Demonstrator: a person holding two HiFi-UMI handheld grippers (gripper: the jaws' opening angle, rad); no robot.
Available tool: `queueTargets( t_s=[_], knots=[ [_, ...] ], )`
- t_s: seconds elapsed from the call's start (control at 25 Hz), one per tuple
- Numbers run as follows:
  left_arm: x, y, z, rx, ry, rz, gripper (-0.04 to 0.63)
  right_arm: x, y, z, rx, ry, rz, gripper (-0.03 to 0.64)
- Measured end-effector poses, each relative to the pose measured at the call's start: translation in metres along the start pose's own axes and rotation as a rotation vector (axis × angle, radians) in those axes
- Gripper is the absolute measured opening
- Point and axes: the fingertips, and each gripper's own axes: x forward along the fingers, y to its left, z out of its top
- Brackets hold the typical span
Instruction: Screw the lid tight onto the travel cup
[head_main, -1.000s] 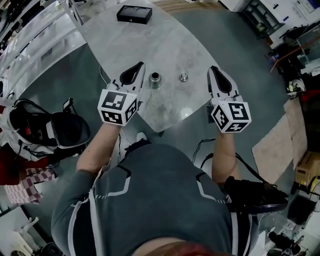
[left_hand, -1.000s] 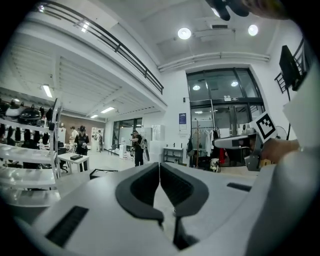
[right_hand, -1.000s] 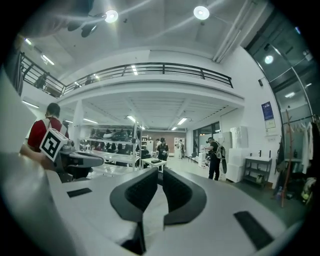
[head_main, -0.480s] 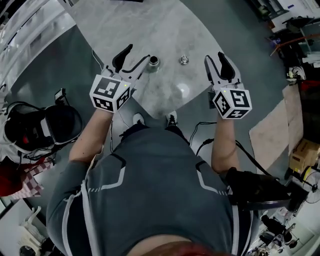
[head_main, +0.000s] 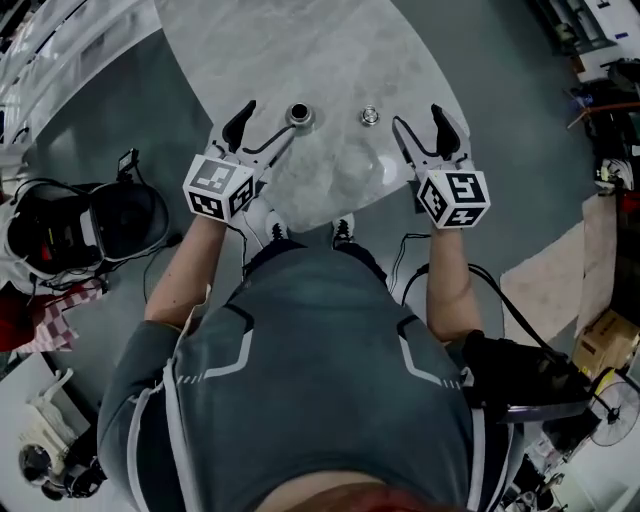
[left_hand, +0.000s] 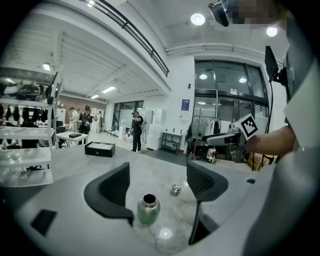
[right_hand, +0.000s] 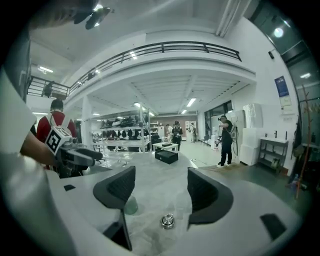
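A small steel travel cup (head_main: 298, 114) stands upright with its mouth uncovered near the marble table's front edge. Its metal lid (head_main: 369, 117) lies apart, to the cup's right. My left gripper (head_main: 266, 124) hovers just short of the cup, jaws opening, with nothing pressed between them. In the left gripper view the cup (left_hand: 148, 209) sits ahead between the jaws and the lid (left_hand: 175, 189) beyond. My right gripper (head_main: 420, 126) is near the lid, jaws opening and empty. In the right gripper view the lid (right_hand: 167, 220) lies ahead; the cup (right_hand: 131, 205) is half hidden behind the left jaw.
A black box (left_hand: 100, 149) rests farther back on the table (head_main: 300, 60). The table's rounded front edge is just under both grippers. A black helmet-like object (head_main: 90, 225) lies on the floor to the left. Shelving and several people stand far off.
Both grippers went from shut to wide open. Both hands have closed in on the cup and lid, which have not moved on the table.
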Motion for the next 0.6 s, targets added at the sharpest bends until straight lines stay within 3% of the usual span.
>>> queueTargets(
  t_s=[0.24, 0.6],
  knots=[
    [-0.008, -0.009, -0.079, -0.045, 0.071, 0.07, 0.358, 0.006, 0.005, -0.067, -0.005, 0.075, 0.064, 0.322],
    [0.007, -0.004, -0.154, -0.106, 0.142, 0.149, 0.386, 0.026, 0.0, -0.153, 0.057, 0.184, 0.109, 0.324]
  ],
)
